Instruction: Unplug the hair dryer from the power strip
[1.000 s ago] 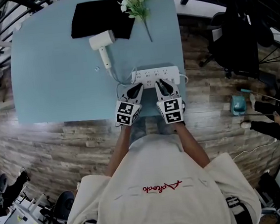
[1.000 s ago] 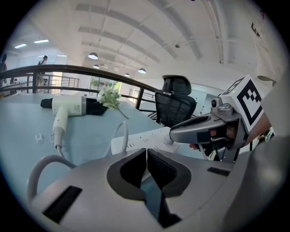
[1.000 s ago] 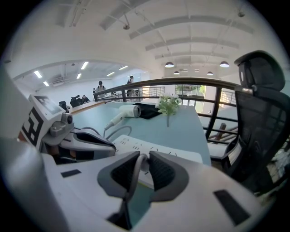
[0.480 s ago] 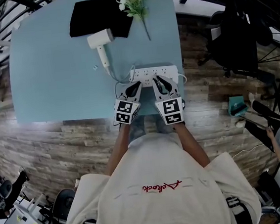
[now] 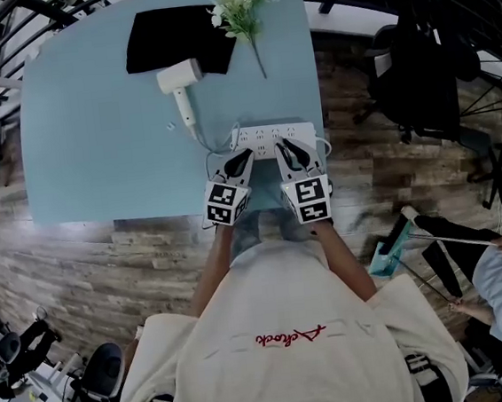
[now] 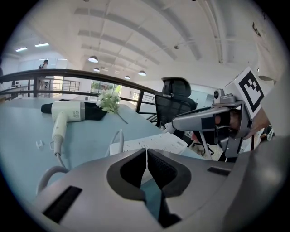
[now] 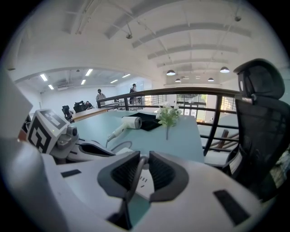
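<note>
The dryer (image 5: 180,76) is lying on its side up the table (image 5: 94,150), head just beside the black cloth (image 5: 171,36). Its white cord (image 5: 202,143) is trailed down to the left end of the strip (image 5: 275,136), which is parked right along the near edge. Compared with a second back, pretty much nothing is seen to have shifted. Dryer, cord loop and strip are all found in the same spots, and both grippers are still planted over the strip's near side. The right gripper (image 7: 144,161) is kept narrow, pinched on a thin grey lead (image 7: 134,179) that is run down between its pads. That's probably the dryer's own lead near the plug, though the plug itself can't be made out. The left gripper (image 6: 146,152) is shut with nothing in it, tips held by the strip's left part; whether the strip is actually pressed down can't be told. So the unplugging is judged as gripped but not clearly pulled free yet. Room-wise, the near edge is right under the grippers and the right edge is just past the strip's end, so a pull straight up or back is favoured. Plenty of bare table is left on the left side, and the flowers (image 5: 239,1) and cloth are well clear.
</note>
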Motion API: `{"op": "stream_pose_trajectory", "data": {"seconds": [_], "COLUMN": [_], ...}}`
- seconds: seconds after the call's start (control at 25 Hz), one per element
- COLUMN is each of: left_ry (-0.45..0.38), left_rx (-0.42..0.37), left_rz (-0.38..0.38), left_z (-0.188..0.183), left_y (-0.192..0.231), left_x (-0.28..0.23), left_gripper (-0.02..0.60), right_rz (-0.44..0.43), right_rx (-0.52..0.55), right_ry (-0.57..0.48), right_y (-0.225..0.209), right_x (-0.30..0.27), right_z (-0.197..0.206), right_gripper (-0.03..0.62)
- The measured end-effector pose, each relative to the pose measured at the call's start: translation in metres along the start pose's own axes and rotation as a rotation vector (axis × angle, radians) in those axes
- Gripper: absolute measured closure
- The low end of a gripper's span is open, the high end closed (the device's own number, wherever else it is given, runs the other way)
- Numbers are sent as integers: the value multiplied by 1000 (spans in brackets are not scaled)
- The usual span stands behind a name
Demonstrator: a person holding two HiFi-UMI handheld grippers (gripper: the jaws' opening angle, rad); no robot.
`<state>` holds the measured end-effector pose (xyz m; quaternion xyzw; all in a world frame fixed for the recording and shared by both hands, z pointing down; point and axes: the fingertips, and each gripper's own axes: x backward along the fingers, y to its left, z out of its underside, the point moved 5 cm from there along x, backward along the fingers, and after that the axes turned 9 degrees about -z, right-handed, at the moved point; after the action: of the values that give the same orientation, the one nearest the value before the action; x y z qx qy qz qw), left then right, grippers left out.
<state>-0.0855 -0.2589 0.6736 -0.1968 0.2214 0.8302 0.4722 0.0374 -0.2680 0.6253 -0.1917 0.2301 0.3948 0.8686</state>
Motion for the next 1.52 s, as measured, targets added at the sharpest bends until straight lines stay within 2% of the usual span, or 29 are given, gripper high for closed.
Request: {"op": "stream_pose_trajectory", "data": {"seconds": [0.4, 0.64, 1.04, 1.24, 1.52], "left_ry": [-70, -104, -123, -122, -146], "left_rx": [-18, -24, 1, -11, -39], "left_rz": [-6, -40, -98, -50, 46], "left_z": [-29, -43, -46, -45, -37], "left_y": [-15, -23, -35, -44, -54], "left_x": [17, 29, 49, 53, 67], "left_gripper": [571, 571, 571, 571, 571], "right_rz": [-34, -73, -138, -114, -22], "right_rx": [27, 29, 42, 36, 31], "right_ry": [-85, -107, -150, -167, -189], "right_y": [4, 5, 7, 16, 37], "right_x": [20, 32, 41, 54, 73], "right_z": [-15, -17, -18, -14, -8], "right_gripper": [522, 522, 522, 522, 522]}}
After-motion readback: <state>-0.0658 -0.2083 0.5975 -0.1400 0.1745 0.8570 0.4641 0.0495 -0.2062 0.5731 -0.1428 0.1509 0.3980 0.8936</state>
